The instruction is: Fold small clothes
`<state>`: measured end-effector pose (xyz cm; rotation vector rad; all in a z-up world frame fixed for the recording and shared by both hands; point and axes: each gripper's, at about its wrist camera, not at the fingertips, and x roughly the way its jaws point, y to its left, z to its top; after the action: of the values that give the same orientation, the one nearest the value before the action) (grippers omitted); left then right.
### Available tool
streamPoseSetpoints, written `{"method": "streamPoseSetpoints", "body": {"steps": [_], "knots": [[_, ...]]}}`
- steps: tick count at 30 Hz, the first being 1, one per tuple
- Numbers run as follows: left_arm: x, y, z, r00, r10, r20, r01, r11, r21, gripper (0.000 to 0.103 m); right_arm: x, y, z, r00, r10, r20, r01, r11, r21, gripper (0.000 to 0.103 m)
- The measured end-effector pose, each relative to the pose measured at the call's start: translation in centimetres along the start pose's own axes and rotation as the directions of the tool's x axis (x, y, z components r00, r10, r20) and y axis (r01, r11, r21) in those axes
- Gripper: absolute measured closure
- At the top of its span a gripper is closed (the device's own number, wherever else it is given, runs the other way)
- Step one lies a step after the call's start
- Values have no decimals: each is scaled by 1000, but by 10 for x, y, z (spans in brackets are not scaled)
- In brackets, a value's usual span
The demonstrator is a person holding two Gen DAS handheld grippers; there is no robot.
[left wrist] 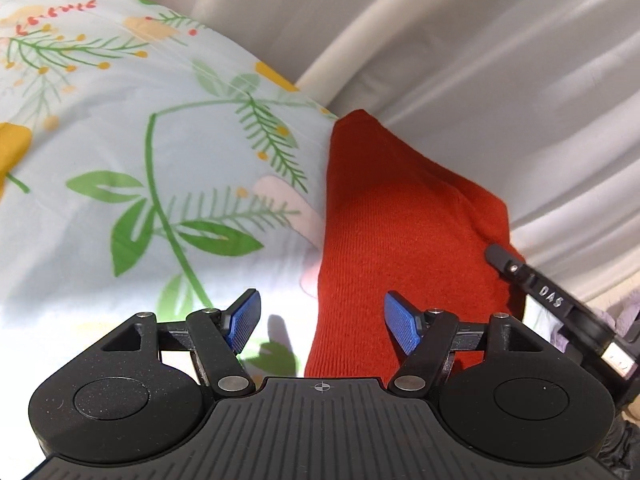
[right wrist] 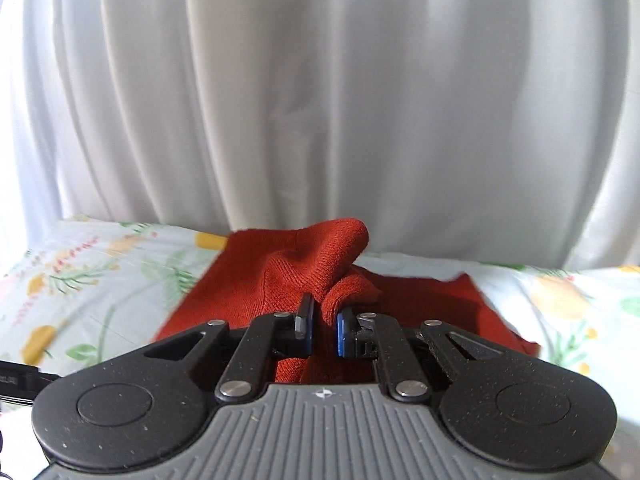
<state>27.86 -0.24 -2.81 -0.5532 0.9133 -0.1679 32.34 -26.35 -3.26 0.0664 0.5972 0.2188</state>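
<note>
Red knit garment (right wrist: 320, 280) lies on floral bed sheet (left wrist: 140, 160), w/ white curtain (right wrist: 320, 100) right behind it. Right tool (right wrist: 323, 330): pads nearly together, pinching a bunched fold of the garment, lifted into a peak above the flat part. Left tool (left wrist: 322, 326): spread wide, holding nothing, hovering over garment's near edge. Progress est.: early to mid. One fold appears underway; cloth still humped, not a tidy packet. Remaining, in my judgement: lay lifted portion over, flatten, maybe a 2nd fold. Other clothes: none clearly visible.
</note>
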Motion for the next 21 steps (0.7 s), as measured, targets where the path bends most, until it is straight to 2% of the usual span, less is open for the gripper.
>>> {"method": "streamPoseSetpoints", "body": {"steps": [3,7,9,11,15,20,21], "knots": [[5,-6,-5,1000,-21,-21,21,1000,11,30,2,-12,-17,999,-39,-27,39,999,10,94],[9,-12,-11,997,-67,-37,68,997,20,30,10,-19,-32,997,-51,-63,52,998,18,93],[8,-12,-13,993,-111,-42,112,994,6,30,21,-20,-33,995,-39,-89,43,998,40,92],[6,-11,-14,990,-140,-32,140,990,-7,30,23,-29,-29,995,13,-94,0,991,134,87],[6,-6,-12,990,-144,-12,143,989,-42,28,27,-50,-21,993,97,-73,-70,949,309,78],[16,-8,-7,998,-68,-10,67,995,-73,28,49,-52,-18,987,136,-91,-94,927,362,76],[15,-8,-7,998,-62,-16,61,995,-77,28,51,-51,-18,986,138,-91,-96,924,369,79]]}}
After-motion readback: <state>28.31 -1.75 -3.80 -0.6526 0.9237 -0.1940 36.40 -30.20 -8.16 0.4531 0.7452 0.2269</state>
